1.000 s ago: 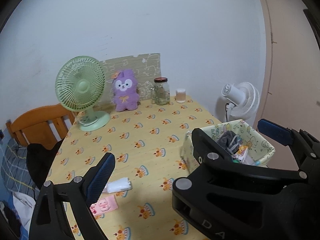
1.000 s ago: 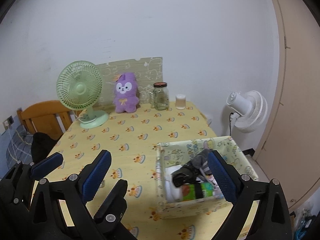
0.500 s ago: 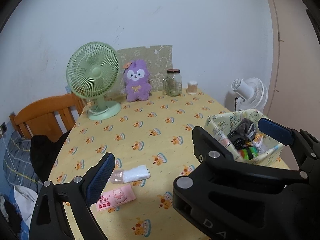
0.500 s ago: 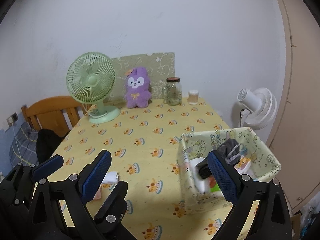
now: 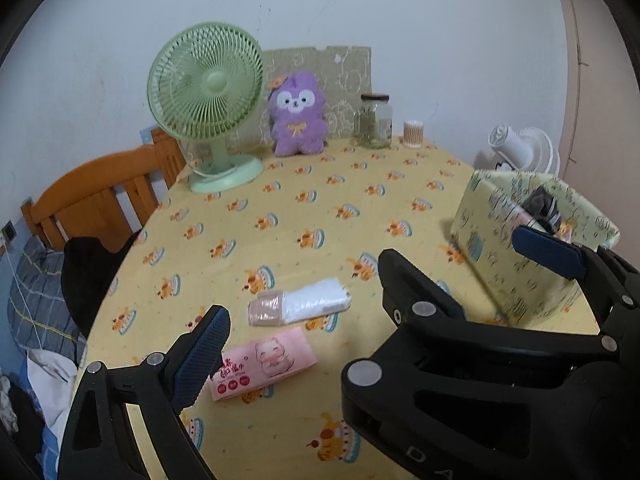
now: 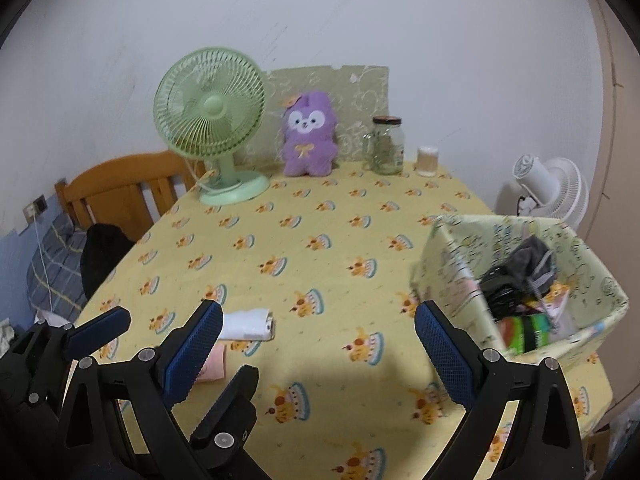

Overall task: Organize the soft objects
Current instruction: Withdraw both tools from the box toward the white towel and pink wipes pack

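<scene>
Tissue packs are the soft items left out: a white pack (image 5: 300,306) and a pink pack (image 5: 264,364) lie flat on the table (image 5: 320,216), just beside each other, near its front left edge. My left gripper (image 5: 376,292) hangs above them, jaws wide and empty. My right gripper (image 6: 316,344) is also wide and empty, above bare cloth between the packs and the bin (image 6: 600,300).

Step in hand, as I judge it: pick up one pack with my left gripper.
- Take the pink pack first; it lies nearest the left finger (image 5: 200,356).
- Turn the jaws to span its short side.
- Lower until both pads flank the pack, then close gently; the wrapper is slick and the contents should compress.
- Lift clear before moving toward the bin, which stands at the right edge and already holds a grey cloth (image 6: 528,256) and other items.

Surroundings: a green fan (image 5: 208,96), a purple plush (image 5: 298,120), a jar (image 5: 374,120) and a small cup (image 5: 413,134) stand along the far edge, well apart from the packs. A chair (image 5: 100,196) sits at the left, a white fan (image 5: 520,148) beyond the bin.

Obstructions: my right gripper reaches in between the packs and the bin; the white pack may shift if nudged
</scene>
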